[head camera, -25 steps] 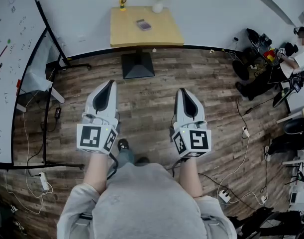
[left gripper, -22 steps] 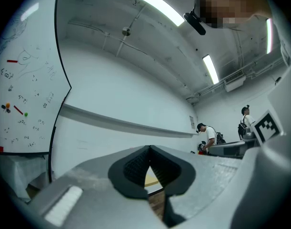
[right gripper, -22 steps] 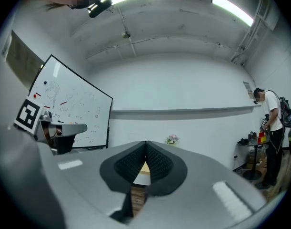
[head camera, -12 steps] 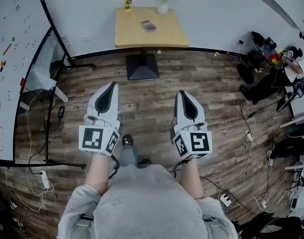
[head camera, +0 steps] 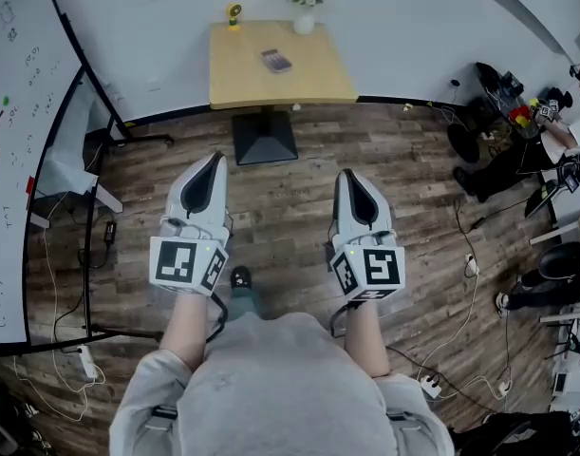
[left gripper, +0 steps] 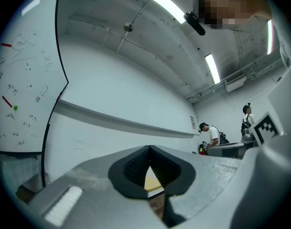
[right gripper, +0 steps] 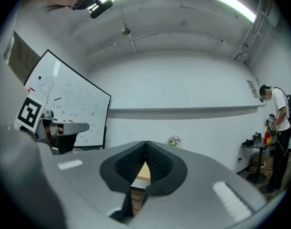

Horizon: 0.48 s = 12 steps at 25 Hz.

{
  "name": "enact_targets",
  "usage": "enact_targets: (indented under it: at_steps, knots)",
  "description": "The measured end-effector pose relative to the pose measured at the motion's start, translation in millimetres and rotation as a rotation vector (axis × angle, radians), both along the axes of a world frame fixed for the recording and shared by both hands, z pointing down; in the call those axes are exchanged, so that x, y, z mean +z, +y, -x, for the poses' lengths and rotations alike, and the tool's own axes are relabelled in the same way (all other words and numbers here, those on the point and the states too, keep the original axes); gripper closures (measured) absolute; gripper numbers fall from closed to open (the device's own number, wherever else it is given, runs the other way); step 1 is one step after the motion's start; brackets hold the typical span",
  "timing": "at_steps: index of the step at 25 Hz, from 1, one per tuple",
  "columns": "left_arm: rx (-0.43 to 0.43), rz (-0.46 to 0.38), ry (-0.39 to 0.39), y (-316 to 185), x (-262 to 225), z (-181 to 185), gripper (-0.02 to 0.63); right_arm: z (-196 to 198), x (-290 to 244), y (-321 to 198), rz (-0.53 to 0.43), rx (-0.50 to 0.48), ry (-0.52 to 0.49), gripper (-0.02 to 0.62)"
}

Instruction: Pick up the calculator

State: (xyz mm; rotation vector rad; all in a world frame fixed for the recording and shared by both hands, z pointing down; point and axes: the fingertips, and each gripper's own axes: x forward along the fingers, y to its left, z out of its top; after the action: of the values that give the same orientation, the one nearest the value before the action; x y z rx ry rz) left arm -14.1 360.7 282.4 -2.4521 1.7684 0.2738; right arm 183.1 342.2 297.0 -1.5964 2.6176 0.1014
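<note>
Both our left hand-held gripper [head camera: 214, 160] and right hand-held gripper [head camera: 347, 174] are closed and empty, well apart from the calculator [head camera: 276, 60] on the surface [head camera: 237, 79], so arriving unopened could shove it away.

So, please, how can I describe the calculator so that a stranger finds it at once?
Look at the square light-wood table against the white wall. On its top, the calculator is the flat dark rectangle near the middle. The white flower vase and small yellow object stand upright at the back edge; only it lies flat.
</note>
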Motion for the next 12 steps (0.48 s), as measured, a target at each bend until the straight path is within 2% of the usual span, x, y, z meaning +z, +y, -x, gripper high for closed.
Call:
enact_targets:
  at_steps: [12]
  knots:
    - [0.029,-0.036,-0.017,-108.3,-17.8,39.6,0.600,41.5,-13.9,-100.0,-0.025,0.028,-0.007,0.592]
